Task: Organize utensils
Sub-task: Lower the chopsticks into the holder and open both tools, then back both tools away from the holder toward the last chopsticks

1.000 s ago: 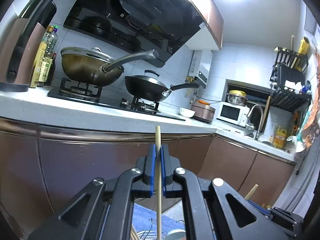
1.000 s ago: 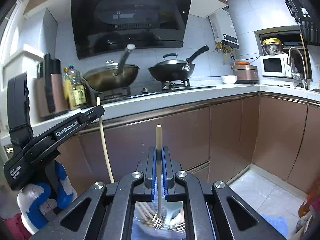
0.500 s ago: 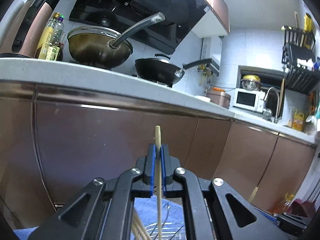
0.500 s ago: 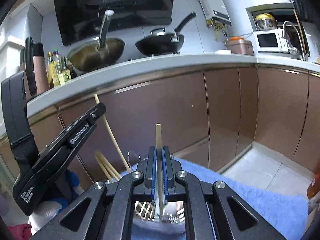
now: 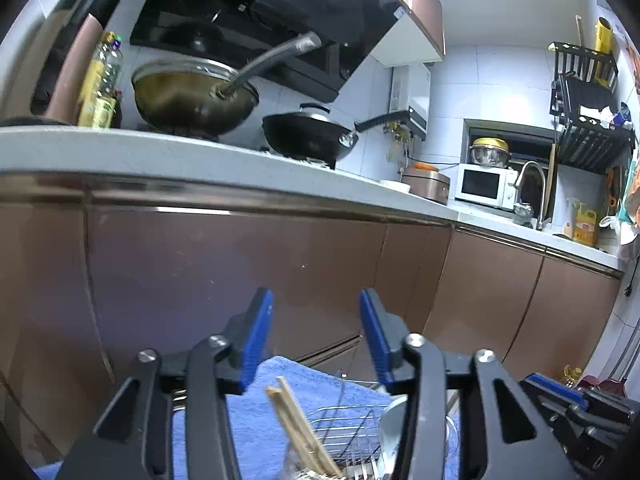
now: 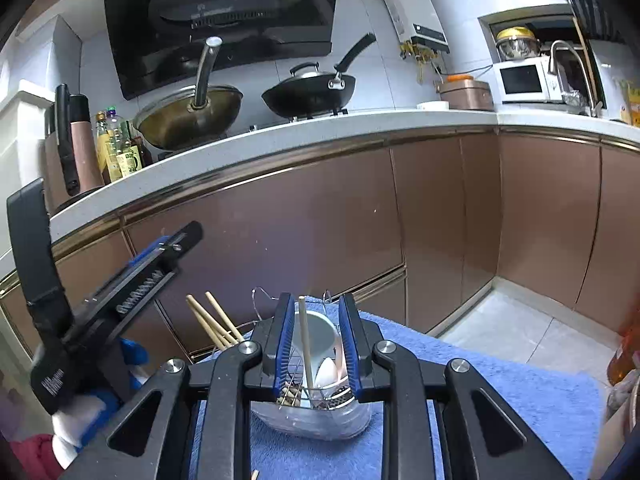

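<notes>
I am seeing that both pairs of fingers, which were clamped on a chopstick apiece half a second ago, are now standing apart: the left gripper [image 5: 316,336] is spread wide with nothing between its blue pads, and the right gripper [image 6: 316,344] is parted too, with a single chopstick [image 6: 306,344] standing loose in the gap, not pinched by either pad as far as I can judge. That chopstick is now leaning inside the wire utensil holder [image 6: 316,392], beside a white cup [image 6: 318,334] and what I am taking for pale spoons [image 6: 328,372]. The one I was carrying on the left seems to be resting with the bundle of chopsticks [image 5: 298,428] at the holder's left side, which the right view is also showing [image 6: 212,324]. I am reading this as both drops made, so two more utensils are sorted. The holder is sitting on a blue towel [image 6: 500,392] spread over the tabletop. The left gripper is crowding the holder's left side in the right view [image 6: 120,300], so I am minding a knock between the two rigs as I pull away. The brown cabinet fronts [image 6: 320,220] are rising close behind, with the woks well above on the kitchen counter.
</notes>
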### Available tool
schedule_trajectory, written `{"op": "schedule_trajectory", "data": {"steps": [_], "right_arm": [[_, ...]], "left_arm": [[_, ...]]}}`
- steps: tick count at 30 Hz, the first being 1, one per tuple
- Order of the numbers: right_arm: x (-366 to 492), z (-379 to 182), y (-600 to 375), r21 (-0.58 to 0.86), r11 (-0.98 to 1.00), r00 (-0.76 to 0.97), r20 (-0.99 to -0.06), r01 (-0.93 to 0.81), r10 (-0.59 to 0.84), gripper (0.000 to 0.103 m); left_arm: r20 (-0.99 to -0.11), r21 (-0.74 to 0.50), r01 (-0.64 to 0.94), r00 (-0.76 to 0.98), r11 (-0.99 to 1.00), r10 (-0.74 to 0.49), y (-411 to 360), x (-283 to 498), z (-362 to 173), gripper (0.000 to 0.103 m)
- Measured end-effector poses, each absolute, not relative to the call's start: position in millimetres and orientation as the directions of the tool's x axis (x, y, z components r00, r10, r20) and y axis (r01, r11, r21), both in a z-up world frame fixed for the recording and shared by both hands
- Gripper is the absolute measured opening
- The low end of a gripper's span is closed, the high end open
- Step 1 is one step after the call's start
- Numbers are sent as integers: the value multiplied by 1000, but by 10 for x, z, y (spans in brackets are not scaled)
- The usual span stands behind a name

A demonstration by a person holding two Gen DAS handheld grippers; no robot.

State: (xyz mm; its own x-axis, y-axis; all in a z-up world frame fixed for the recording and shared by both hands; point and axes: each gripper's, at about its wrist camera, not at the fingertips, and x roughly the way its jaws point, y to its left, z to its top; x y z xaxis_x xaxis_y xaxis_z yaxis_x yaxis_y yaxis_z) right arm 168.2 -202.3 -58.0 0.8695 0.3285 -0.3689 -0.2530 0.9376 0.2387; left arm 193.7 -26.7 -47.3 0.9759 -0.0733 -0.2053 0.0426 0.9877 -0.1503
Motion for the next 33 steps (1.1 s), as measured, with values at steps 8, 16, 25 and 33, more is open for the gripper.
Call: {"op": "schedule_trajectory", "data": {"steps": [8, 16, 25, 33], "right_arm": [[1328, -373, -1906, 184, 945, 871, -371, -270, 321, 21], [1077, -366, -1754, 169, 942, 850, -406, -291, 336, 21], [857, -451, -1689, 168, 936, 823, -447, -308, 351, 21], [702, -518, -1699, 173, 939, 807, -480, -297, 343, 21]], "left_arm": [[-243, -27, -28, 970, 999, 20, -37, 1561, -252, 69], [-321, 44, -73, 943, 996, 83, 216, 1336, -358, 76], [-400, 65, -74, 912, 995, 94, 398, 1147, -529, 76], [-457, 90, -52, 885, 995, 88, 462, 1051, -641, 76]]}}
